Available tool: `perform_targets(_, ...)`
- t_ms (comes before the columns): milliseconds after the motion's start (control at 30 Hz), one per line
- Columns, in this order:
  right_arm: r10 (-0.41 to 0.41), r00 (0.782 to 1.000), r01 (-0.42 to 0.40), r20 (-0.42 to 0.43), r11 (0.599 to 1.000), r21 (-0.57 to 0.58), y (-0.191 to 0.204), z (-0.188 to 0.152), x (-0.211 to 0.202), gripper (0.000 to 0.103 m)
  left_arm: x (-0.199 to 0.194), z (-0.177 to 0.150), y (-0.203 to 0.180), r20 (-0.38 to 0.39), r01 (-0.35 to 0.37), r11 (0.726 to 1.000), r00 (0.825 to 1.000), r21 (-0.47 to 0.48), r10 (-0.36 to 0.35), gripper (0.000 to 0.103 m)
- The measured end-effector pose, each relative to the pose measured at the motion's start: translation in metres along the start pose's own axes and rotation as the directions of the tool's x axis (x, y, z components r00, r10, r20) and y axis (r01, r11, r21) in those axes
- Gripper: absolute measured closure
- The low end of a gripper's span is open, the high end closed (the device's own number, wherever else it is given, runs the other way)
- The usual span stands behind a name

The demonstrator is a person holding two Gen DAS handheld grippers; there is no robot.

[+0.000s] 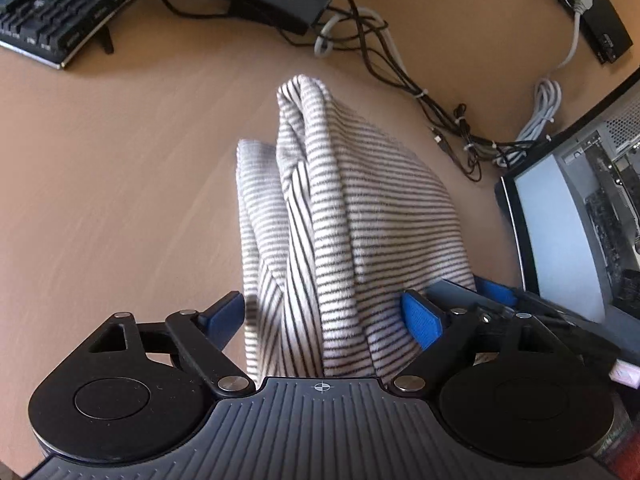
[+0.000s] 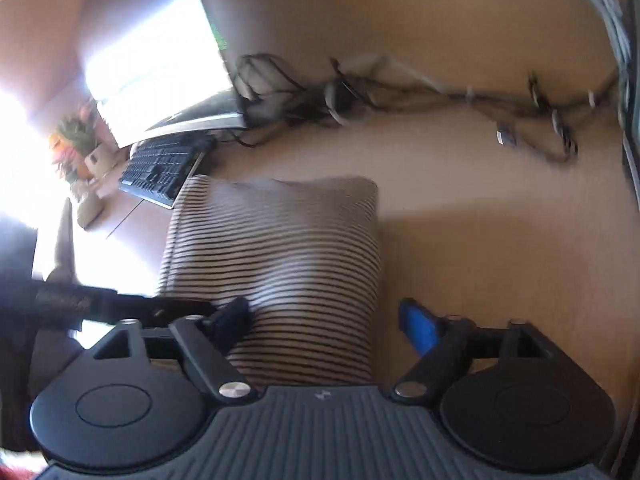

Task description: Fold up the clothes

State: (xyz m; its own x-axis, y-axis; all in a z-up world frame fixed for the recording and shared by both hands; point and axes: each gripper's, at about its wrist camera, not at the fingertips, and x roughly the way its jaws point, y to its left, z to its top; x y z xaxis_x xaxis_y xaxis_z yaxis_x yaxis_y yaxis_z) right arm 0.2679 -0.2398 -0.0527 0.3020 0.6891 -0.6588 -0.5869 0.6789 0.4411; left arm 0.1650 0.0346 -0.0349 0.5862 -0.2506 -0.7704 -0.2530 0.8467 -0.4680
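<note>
Striped cloth, a folded shirt (image 1: 352,216), is laid on the wooden desk (image 1: 120,200), between the wide-spread fingers of the left gripper (image 1: 324,320) (no pad is seen pressing it). The right gripper (image 2: 328,324) is likewise held wide over it. A keyboard (image 1: 52,8) is seen at ten o'clock.

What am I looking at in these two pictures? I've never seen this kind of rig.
These are two handheld tongs, one in each of a person's hands, each with a camera looking along its fingers. One picture is from the left tongs, the other, blurred, from the right tongs. The black parts and blue pads at the bottom belong to them. Both stand open, so nothing is gripped, though a striped garment, partly folded, lies between the fingers on a wooden desk. Further back are a keyboard and tangled cables.
</note>
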Motion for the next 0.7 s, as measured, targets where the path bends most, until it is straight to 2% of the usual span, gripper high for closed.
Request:
perform_targets(67, 0.063, 0.998, -0.062, -0.024, 0.997, 0.054, -0.008, -0.003, 0.008, 0.015, 0.0, -0.004, 0.0, 0.011, 0.01, 1.0, 1.0, 0.016, -0.01, 0.017)
perform_targets(133, 0.117, 0.993, -0.114, -0.031, 0.991, 0.074, -0.011, -0.006, 0.011, 0.02, -0.002, -0.006, 0.005, 0.019, 0.032, 0.999, 0.999, 0.009, -0.033, 0.023)
perform_targets(233, 0.159, 0.986, -0.153, -0.043, 0.982, 0.109, -0.008, -0.006, 0.019, 0.026, -0.01, -0.006, 0.014, 0.027, 0.059, 0.998, 0.998, -0.018, -0.059, 0.03)
perform_targets(400, 0.196, 0.978, -0.192, -0.066, 0.98, 0.054, 0.024, 0.007, 0.043, 0.03, -0.03, 0.003, 0.037, 0.067, 0.024, 0.999, 0.997, -0.03, -0.021, 0.034)
perform_targets(533, 0.228, 0.969, -0.229, -0.097, 0.973, -0.001, 0.061, 0.026, 0.081, 0.03, -0.047, 0.015, 0.075, 0.112, -0.015, 0.996, 0.993, -0.086, 0.025, 0.034)
perform_targets(700, 0.242, 0.963, -0.254, -0.122, 0.962, -0.098, 0.119, 0.048, 0.124, 0.03, -0.062, 0.033, 0.131, 0.15, -0.007, 0.984, 0.988, -0.176, 0.034, 0.034)
